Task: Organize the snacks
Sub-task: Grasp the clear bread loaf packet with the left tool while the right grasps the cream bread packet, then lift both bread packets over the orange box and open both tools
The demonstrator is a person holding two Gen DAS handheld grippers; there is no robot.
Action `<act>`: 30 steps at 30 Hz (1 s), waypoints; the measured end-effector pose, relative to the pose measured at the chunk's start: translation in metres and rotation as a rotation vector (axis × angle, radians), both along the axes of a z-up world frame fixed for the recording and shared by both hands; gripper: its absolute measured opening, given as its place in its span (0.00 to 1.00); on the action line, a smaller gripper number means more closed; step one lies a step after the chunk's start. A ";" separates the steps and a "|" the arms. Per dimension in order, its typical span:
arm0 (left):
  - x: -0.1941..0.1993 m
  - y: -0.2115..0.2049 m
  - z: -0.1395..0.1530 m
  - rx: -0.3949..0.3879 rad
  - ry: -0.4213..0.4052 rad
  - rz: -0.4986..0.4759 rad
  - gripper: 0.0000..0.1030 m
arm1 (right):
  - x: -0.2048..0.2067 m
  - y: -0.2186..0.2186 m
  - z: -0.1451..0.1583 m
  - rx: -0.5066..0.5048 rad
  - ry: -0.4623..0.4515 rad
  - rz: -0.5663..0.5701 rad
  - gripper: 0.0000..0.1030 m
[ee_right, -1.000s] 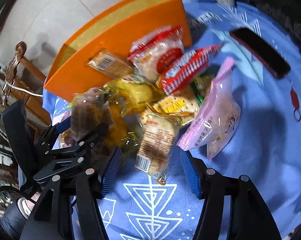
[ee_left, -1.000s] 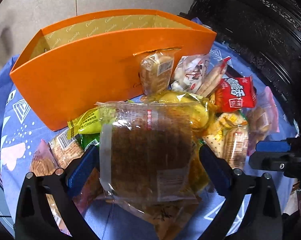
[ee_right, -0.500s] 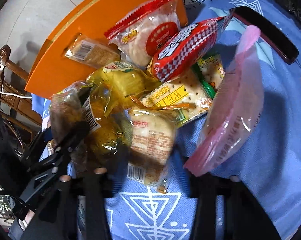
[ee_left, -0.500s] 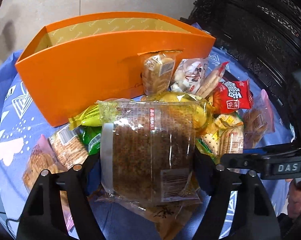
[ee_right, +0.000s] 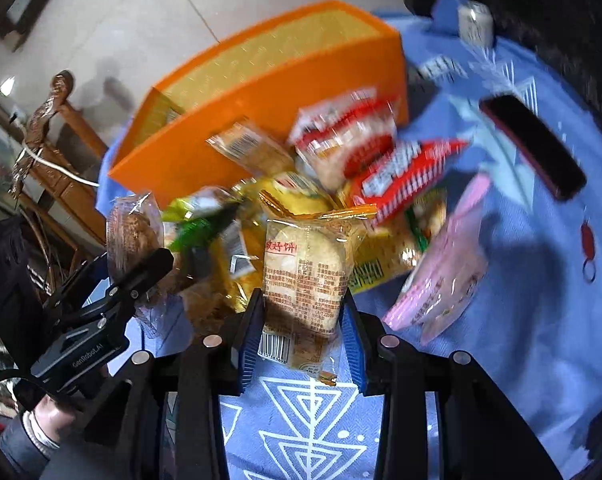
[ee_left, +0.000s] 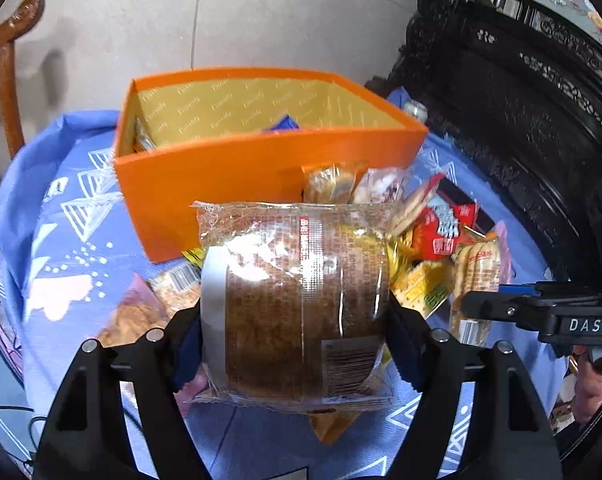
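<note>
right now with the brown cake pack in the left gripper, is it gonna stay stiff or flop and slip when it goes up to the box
The brown cake pack probably keeps its shape: the block fills its wrapper between the left gripper fingers. The glossy film looks slippery, so it may slide if tilted. It seems soft, so hard squeezing could dent it. The loose end seams should flap over the orange box.

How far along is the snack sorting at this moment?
Early. The orange box holds only a few items, including a blue packet. In hand: the left gripper clamps a brown cake pack; the right gripper clamps a biscuit pack. Most of the snack pile remains on the tablecloth.
</note>
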State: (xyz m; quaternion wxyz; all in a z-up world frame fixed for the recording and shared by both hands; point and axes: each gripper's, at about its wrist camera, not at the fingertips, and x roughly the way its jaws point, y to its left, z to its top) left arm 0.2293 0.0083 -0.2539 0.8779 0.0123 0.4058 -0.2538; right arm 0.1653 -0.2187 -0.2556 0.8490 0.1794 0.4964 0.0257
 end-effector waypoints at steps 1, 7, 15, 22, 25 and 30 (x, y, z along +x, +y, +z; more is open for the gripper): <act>-0.002 0.002 0.006 -0.005 -0.011 0.006 0.72 | 0.001 0.002 0.005 -0.007 -0.016 0.008 0.36; -0.005 0.016 0.046 -0.026 -0.102 0.038 0.72 | -0.005 0.010 0.044 -0.078 -0.163 0.081 0.36; 0.009 0.018 0.091 -0.057 -0.189 0.063 0.72 | 0.003 0.013 0.085 -0.098 -0.298 0.117 0.36; 0.037 0.008 0.118 -0.087 -0.241 0.075 0.72 | 0.034 0.013 0.120 -0.123 -0.413 0.116 0.36; 0.052 0.004 0.130 -0.097 -0.265 0.080 0.72 | 0.056 0.010 0.135 -0.114 -0.449 0.107 0.36; 0.092 -0.004 0.147 -0.059 -0.292 0.099 0.73 | 0.102 0.010 0.152 -0.148 -0.501 0.117 0.38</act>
